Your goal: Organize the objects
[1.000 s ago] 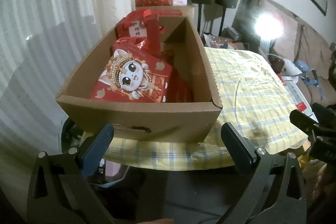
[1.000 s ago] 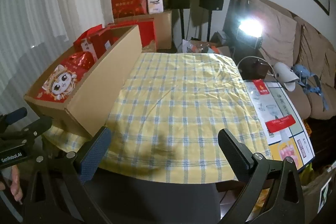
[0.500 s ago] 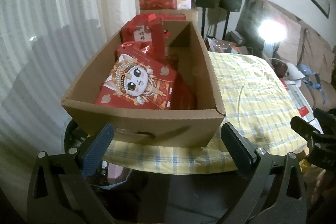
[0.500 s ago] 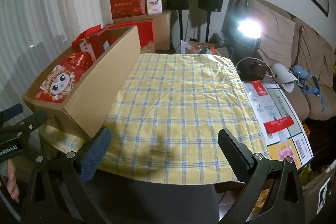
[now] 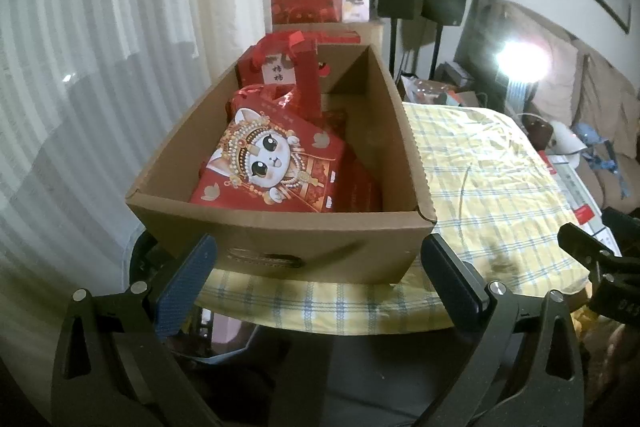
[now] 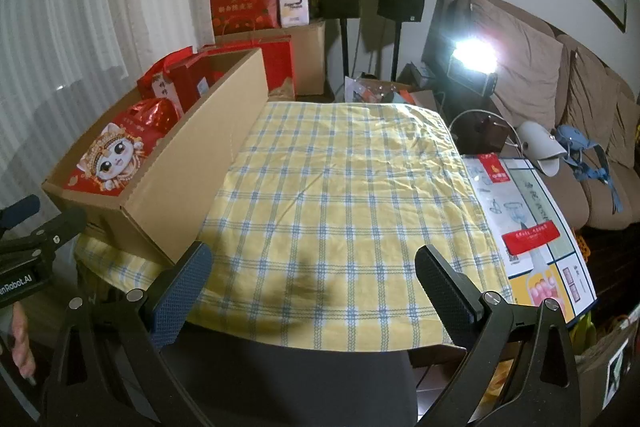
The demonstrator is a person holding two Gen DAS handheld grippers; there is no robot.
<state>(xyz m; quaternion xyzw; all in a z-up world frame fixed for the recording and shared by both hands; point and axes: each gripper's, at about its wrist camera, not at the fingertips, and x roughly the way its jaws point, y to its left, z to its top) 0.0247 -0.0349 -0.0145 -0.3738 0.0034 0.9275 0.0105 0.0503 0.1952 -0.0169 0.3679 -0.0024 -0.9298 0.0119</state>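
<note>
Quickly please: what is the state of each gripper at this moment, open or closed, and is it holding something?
Left gripper: open, holding nothing, facing the cardboard box.
Right gripper: open, holding nothing, above the checked tablecloth.

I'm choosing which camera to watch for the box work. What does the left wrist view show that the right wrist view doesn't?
Left only: the box's near end wall with its handle slot, and a look down inside, where the cat bag lies on other red packs.

Right only: the whole checked cloth, bare, and the printed sheet at its right edge.

Both: the box, the cat bag, the red gift bag, the lamp, and each view's own gripper, left and right, jaws open and empty.
</note>
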